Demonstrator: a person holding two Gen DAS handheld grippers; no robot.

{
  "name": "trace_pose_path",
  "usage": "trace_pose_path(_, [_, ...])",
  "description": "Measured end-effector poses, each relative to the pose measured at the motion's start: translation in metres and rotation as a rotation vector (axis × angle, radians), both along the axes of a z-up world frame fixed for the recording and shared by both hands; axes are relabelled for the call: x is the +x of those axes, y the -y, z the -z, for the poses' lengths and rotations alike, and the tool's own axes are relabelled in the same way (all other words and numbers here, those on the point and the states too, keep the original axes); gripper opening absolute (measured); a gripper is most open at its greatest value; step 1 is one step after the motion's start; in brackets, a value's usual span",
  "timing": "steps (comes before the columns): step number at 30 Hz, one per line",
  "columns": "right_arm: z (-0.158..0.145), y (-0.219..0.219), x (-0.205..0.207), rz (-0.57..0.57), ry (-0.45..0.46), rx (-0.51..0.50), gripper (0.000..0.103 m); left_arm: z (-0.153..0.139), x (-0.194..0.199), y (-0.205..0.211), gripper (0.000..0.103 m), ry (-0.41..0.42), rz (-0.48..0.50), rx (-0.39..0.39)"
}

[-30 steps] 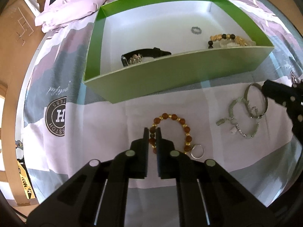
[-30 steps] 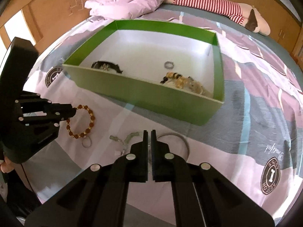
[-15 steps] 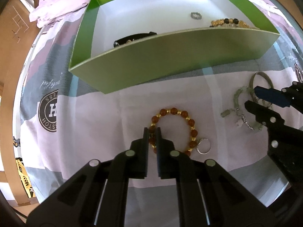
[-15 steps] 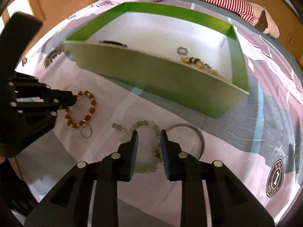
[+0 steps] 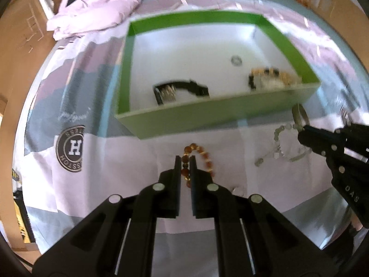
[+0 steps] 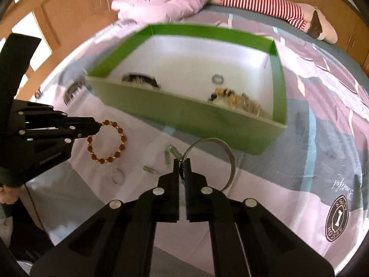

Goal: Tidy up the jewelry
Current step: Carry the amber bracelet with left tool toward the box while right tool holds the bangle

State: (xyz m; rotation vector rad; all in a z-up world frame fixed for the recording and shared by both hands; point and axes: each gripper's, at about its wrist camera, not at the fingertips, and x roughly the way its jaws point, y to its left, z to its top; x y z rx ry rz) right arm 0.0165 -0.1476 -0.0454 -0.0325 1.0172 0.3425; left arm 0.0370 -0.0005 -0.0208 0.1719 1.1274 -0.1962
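Left hand-held gripper (image 5: 185, 161) is clamping, jaws nearly together, one side of the round bracelet of amber-brown beads with small gold spacers (image 6: 107, 142). A second ago that bracelet was lying flat on the patterned pink and grey bedspread (image 5: 115, 161); now it is hanging as an upright loop from the fingertips and appears to be lifting clear of the bed.

Right hand-held gripper (image 6: 182, 161), which was parting its jaws half a second ago above the pale green bead chain (image 5: 283, 147), is now pinching, with jaws narrow, metal at the near edge of the thin silver bangle (image 6: 221, 150); whether the chain is caught as well cannot be told. Bangle and chain are lying just ahead of these fingertips, still on the bed.

A small silver ring (image 6: 118, 176) is resting loose between the two grippers. Beyond both, the shallow green box with white floor (image 5: 207, 117) is already holding a black strap piece, a tiny ring and a yellow-and-black bead bracelet.

Judgement: both pickups are secured, so carrying over the near green wall is probably the coming step.
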Motion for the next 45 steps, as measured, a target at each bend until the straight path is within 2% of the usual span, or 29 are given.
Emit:
trace_pose_path(8, [-0.028,0.015,-0.006,-0.003,0.064,0.099,0.003,-0.025,-0.007,-0.006,0.006,0.056,-0.022,-0.105])
trace_pose_path(14, [-0.031,0.011,-0.009,-0.049,0.046,0.158,0.003,-0.026,-0.011,0.003,0.007,0.063,0.010,-0.107])
trace_pose_path(18, [-0.017,0.002,-0.007,-0.060,0.000,0.090,0.004,-0.019,-0.012,0.008,0.006,0.044,0.016,-0.090])
trace_pose_path(23, [0.003,0.007,0.003,0.013,-0.060,-0.005,0.005,-0.013,-0.011,0.008,0.006,0.028,0.015,-0.078])
trace_pose_path(33, [-0.010,0.041,0.011,0.126,-0.034,0.031,0.005,-0.007,-0.008,0.004,0.006,0.009,-0.002,-0.067])
trace_pose_path(36, [-0.010,0.046,0.014,0.135,-0.051,0.038,0.005,-0.001,-0.007,0.006,0.007,-0.003,-0.002,-0.058])
trace_pose_path(37, [-0.006,0.047,0.016,0.142,-0.070,0.026,0.006,0.000,-0.007,0.006,0.006,-0.005,-0.002,-0.055])
trace_pose_path(38, [-0.001,0.047,0.018,0.148,-0.092,0.016,0.018,0.000,-0.007,0.006,0.007,-0.005,0.000,-0.054])
trace_pose_path(40, [0.008,0.047,0.020,0.175,-0.120,-0.014,0.031,-0.001,-0.007,0.006,0.006,-0.003,-0.001,-0.055])
trace_pose_path(43, [0.028,0.040,0.025,0.185,-0.156,-0.113,0.031,-0.002,-0.006,0.006,0.006,-0.002,-0.004,-0.058])
trace_pose_path(45, [0.038,0.036,0.026,0.181,-0.184,-0.130,0.028,-0.002,-0.007,0.006,0.007,0.000,-0.004,-0.058])
